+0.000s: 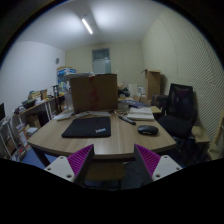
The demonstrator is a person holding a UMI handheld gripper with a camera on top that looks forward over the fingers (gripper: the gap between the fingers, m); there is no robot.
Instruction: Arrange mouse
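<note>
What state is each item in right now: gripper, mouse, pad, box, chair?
Gripper: open, holding nothing, short of the table.
Dark computer mouse: resting on the round wooden table, untouched.
Black rectangular mouse pad: lying flat, bare.
Brown cardboard box: upright, flaps closed.
Black office chair: unoccupied.

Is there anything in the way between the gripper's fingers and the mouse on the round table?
Nothing visible blocks it. The gripper is open, its fingers held apart short of the table's near edge. The mouse sits beyond the fingers, with only bare tabletop before it. The mouse pad lies off to the side.
</note>
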